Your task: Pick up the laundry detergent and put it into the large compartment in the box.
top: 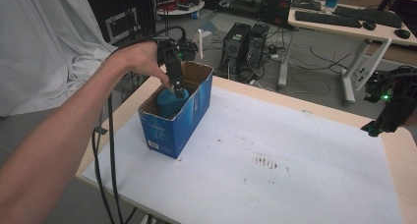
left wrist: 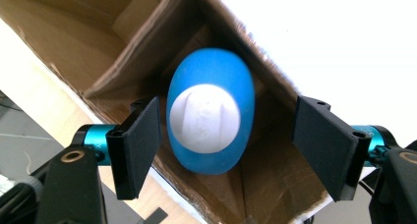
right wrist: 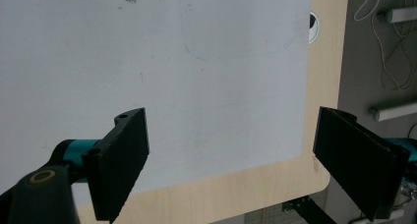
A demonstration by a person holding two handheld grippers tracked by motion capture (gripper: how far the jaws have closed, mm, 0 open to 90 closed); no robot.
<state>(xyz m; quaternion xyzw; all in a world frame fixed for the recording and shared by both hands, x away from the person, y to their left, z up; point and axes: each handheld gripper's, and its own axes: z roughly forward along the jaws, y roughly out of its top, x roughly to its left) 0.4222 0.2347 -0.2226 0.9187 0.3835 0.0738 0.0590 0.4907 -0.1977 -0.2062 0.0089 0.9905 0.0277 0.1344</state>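
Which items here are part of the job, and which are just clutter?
In use:
- blue bottle with white cap
- open blue cardboard box holding it
- left gripper, open around the bottle

Lying about:
- computer towers on the floor
- keyboards and mice on the far desk

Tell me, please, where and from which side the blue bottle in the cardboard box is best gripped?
Grip the blue bottle across its narrow shoulders, just below the white cap, coming straight down from above. It stands upright inside the box, whose walls block any sideways approach, and its oval body is slimmest across the line of the left gripper, whose open jaws already flank it.
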